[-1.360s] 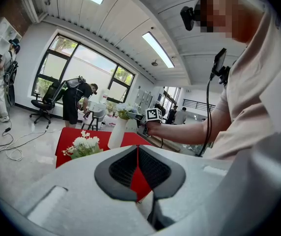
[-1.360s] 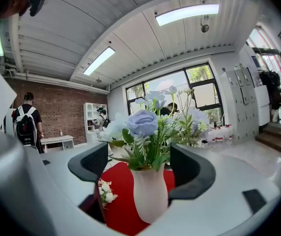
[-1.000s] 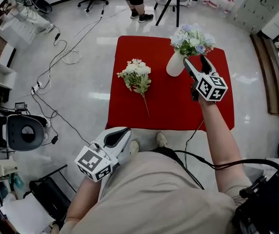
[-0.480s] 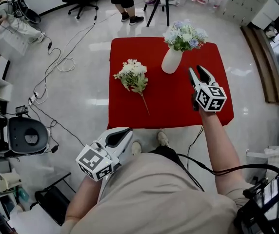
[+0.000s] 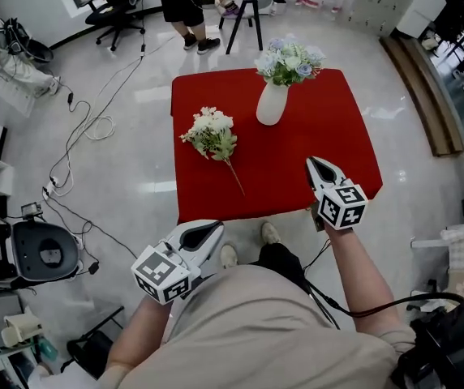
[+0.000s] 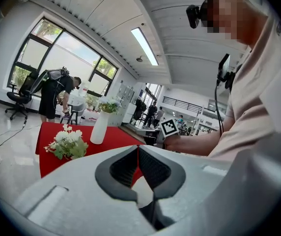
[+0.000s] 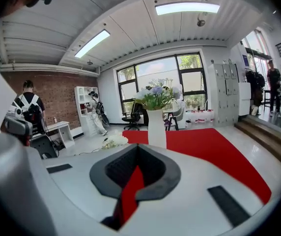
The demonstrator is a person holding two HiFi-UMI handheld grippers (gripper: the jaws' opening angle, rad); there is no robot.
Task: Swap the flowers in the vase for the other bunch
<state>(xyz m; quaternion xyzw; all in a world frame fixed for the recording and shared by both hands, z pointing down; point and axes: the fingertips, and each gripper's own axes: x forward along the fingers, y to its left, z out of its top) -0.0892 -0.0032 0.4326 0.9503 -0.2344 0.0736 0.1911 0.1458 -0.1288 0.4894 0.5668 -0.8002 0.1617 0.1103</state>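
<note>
Your left gripper (image 5: 214,228) hangs by your body, jaws pressed together; your right gripper (image 5: 315,165), above the red table's (image 5: 281,160) near edge, has just closed its jaws on nothing. Farther out, the white bunch (image 5: 211,133) lies flat beside the vase (image 5: 271,104) holding blue-and-white flowers (image 5: 289,59). That fits a swap ahead or one done, so no grab is settled.

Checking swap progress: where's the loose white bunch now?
In the head view, the loose white bunch lies on the left half of the red table, apart from the white vase to its right.
</note>
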